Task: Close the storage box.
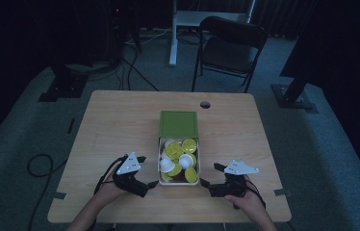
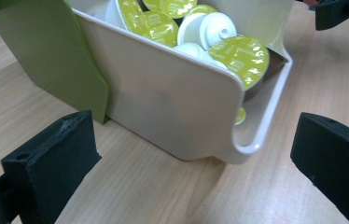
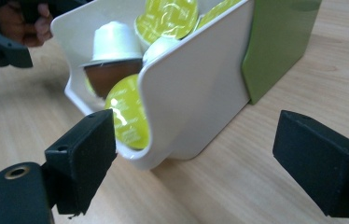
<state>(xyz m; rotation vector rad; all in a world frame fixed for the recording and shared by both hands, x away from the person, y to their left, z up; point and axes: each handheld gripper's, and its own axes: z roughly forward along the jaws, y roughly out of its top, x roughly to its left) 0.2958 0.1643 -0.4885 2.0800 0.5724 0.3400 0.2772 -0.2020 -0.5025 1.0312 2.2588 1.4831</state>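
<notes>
High view: white tray [image 1: 198, 174] pulled out of green sleeve [image 1: 178, 123] mid-desk [image 1: 120, 120], left claw [image 1: 144, 172] and right claw [image 1: 208, 176] flanking it, both wide, empty. Right claw view adds a brown-bodied capsule [image 3: 109, 74] low among the yellow-lidded capsules [image 3: 170, 16]; left claw view shows lids [image 2: 242, 53] only.

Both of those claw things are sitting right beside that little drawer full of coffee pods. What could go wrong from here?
The pods are heaped above the white drawer's rim, so a bump or jerky push could spill some. With the left gripper and right gripper open on opposite sides, an uneven squeeze might twist the drawer in its green sleeve or slide the box along the table.
</notes>
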